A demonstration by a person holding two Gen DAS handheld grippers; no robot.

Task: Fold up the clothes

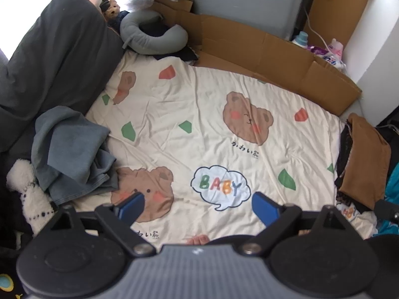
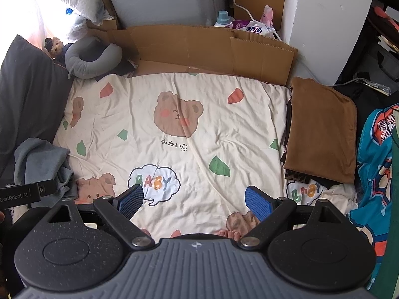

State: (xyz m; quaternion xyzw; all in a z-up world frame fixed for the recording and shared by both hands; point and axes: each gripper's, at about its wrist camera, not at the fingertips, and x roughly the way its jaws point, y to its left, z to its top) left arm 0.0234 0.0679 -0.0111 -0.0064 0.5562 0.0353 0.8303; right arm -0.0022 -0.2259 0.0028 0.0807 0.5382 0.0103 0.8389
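A crumpled blue-grey garment (image 1: 72, 149) lies heaped at the left edge of the cream bear-print bedspread (image 1: 204, 114); the right wrist view shows the same garment (image 2: 42, 162) at its left side. A folded brown garment (image 2: 321, 129) tops a small pile at the bed's right edge, also seen as the brown garment (image 1: 361, 159) in the left wrist view. My left gripper (image 1: 198, 208) hovers open over the "BABY" print, holding nothing. My right gripper (image 2: 194, 203) is open too, above the bedspread (image 2: 174, 114), empty. The left gripper's body (image 2: 27, 193) shows at the left of the right wrist view.
A dark grey pillow (image 1: 49, 57) and a grey neck pillow (image 1: 152, 35) sit at the head of the bed. Flattened cardboard (image 2: 207, 49) lines the far side. A white fluffy item (image 1: 30, 191) lies near left. Bright blue patterned fabric (image 2: 374, 164) hangs at the right. Someone's toes (image 1: 199, 239) show below.
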